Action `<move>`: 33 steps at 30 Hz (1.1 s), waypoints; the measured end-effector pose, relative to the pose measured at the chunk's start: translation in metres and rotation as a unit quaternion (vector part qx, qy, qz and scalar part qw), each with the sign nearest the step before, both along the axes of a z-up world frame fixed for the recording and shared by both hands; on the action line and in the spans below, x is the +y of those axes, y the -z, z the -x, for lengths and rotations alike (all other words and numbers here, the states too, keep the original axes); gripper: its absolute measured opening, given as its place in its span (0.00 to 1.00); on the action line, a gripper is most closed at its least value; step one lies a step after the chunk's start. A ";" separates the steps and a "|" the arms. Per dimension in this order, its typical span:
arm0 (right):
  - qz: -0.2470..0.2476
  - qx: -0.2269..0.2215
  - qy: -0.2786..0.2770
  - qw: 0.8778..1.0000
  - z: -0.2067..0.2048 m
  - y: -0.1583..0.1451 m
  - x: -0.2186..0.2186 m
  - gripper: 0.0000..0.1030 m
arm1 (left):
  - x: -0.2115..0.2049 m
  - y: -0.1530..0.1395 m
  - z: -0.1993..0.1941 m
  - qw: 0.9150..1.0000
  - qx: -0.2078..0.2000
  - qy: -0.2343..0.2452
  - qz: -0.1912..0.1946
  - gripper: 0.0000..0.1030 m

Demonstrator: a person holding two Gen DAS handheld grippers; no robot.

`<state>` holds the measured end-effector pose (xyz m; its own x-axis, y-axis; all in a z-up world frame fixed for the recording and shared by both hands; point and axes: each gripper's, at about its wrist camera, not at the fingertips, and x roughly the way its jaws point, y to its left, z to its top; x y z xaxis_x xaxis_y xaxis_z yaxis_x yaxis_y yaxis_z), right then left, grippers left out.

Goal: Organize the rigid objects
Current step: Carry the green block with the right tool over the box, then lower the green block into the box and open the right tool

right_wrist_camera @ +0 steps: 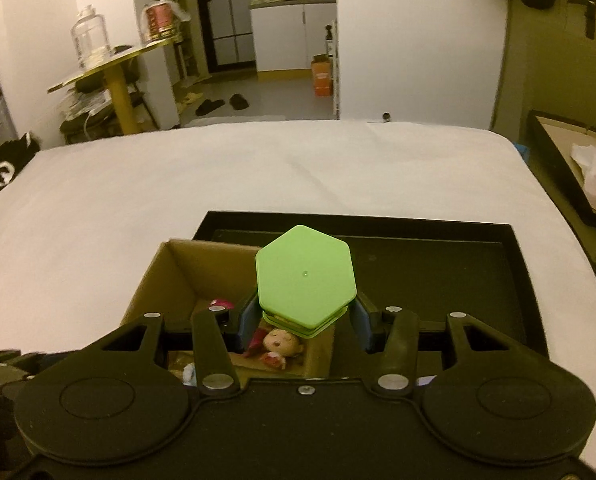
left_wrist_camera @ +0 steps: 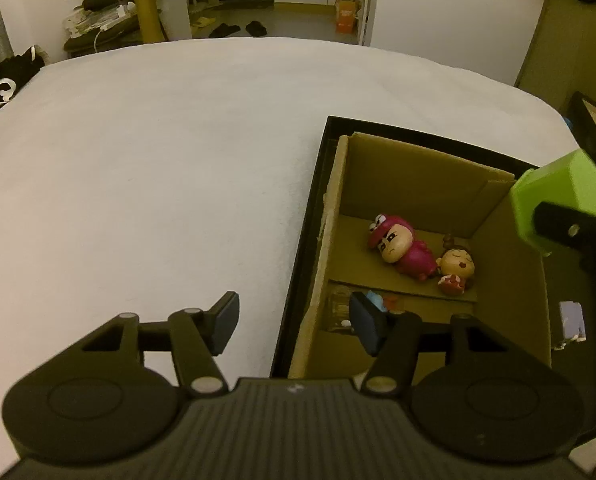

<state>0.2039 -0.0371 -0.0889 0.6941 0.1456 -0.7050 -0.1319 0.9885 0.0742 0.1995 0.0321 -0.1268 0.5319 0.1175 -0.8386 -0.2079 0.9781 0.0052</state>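
Two cartoon figurines lie side by side in the cardboard box, which sits inside a black tray on the white bed. Right hand-held gripper clamps a green hexagonal container above the box. Left hand-held gripper is open and empty, straddling the box's near wall.

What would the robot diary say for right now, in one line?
right gripper: shut on green hexagonal plastic box, above brown cardboard box | left gripper: open, empty | inside: two toy figurines
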 end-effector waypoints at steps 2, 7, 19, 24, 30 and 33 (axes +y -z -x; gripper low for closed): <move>0.002 0.004 -0.008 1.000 0.001 0.002 0.005 0.46 | 0.001 0.002 -0.001 1.000 0.001 0.000 0.004 0.51; -0.004 0.023 -0.031 0.999 0.002 0.008 0.015 0.46 | 0.003 0.007 -0.001 1.000 0.008 0.007 0.015 0.29; 0.014 0.060 -0.071 0.996 0.005 0.025 0.040 0.46 | 0.005 0.012 -0.002 0.999 0.005 0.021 0.043 0.11; 0.019 0.085 -0.080 0.993 0.000 0.039 0.045 0.46 | 0.007 0.013 -0.002 0.999 0.004 0.019 0.049 0.11; 0.032 0.098 -0.085 0.991 -0.002 0.047 0.048 0.47 | 0.009 0.014 -0.003 0.998 0.005 0.019 0.051 0.11; 0.021 0.098 -0.086 0.991 0.000 0.043 0.047 0.47 | 0.009 0.013 -0.002 0.998 0.005 0.019 0.051 0.11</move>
<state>0.2039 0.0102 -0.1317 0.5107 0.2179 -0.8317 -0.2853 0.9555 0.0751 0.2015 0.0409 -0.1402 0.5260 0.0108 -0.8504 -0.1720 0.9806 -0.0939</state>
